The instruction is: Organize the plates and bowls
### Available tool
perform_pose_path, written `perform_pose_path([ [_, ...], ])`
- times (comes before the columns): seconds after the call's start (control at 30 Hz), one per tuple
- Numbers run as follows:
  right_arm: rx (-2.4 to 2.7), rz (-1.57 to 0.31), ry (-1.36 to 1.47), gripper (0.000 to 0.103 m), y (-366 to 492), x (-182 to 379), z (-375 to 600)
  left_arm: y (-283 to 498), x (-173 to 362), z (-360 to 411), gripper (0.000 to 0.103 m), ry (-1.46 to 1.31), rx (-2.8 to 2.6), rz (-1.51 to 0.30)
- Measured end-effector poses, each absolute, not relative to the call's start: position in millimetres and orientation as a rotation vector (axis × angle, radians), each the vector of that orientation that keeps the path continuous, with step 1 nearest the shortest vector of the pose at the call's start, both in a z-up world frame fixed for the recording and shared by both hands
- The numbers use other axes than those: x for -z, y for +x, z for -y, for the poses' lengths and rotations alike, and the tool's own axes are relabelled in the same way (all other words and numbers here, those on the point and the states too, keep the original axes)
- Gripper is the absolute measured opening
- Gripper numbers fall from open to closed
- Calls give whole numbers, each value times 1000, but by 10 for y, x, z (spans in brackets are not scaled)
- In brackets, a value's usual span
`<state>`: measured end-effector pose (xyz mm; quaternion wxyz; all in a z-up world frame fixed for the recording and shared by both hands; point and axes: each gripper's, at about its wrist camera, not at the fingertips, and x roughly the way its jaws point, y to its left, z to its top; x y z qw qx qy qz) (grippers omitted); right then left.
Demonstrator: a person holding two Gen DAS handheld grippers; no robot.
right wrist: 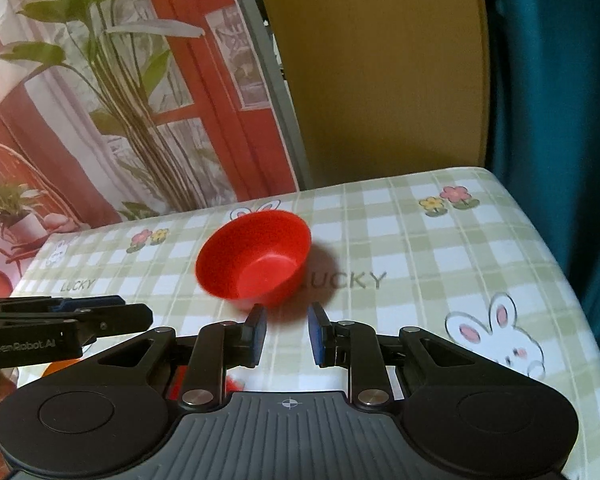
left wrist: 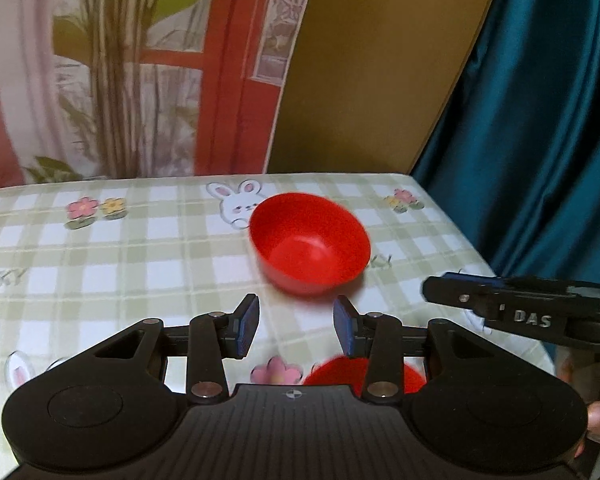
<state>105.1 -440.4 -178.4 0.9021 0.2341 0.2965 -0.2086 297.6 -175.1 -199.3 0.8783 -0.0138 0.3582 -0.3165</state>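
Red plastic: one bowl [left wrist: 310, 242] on the checked tablecloth [left wrist: 120, 256], both grippers, left [left wrist: 296, 326] and right [right wrist: 286, 334], parted and empty.

We saw a table [right wrist: 440, 248] covered in a green-checked cloth with rabbits and flowers. Behind it hung a printed backdrop [left wrist: 120, 80] of a red window frame and leafy plants, beside a tan board [left wrist: 380, 60] and a teal curtain [left wrist: 540, 120].
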Motion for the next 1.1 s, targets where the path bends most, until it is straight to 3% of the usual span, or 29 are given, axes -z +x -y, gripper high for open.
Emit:
perform_pose_path([
  [0.7, 397, -604, 556, 23, 1745, 2179, 4926, 3666, 2448, 2062, 41, -54, 602, -832],
  [0.77, 398, -604, 558, 20, 1758, 2188, 4921, 3682, 2458, 2062, 30, -62, 614, -828],
  [0.83, 395, -602, 557, 16, 1758, 2187, 4911, 3688, 2451, 2073, 26, -58, 621, -825],
  [1.1, 386, -574, 550, 15, 1694, 2067, 4831, 3604, 2374, 2047, 26, -49, 615, -805],
])
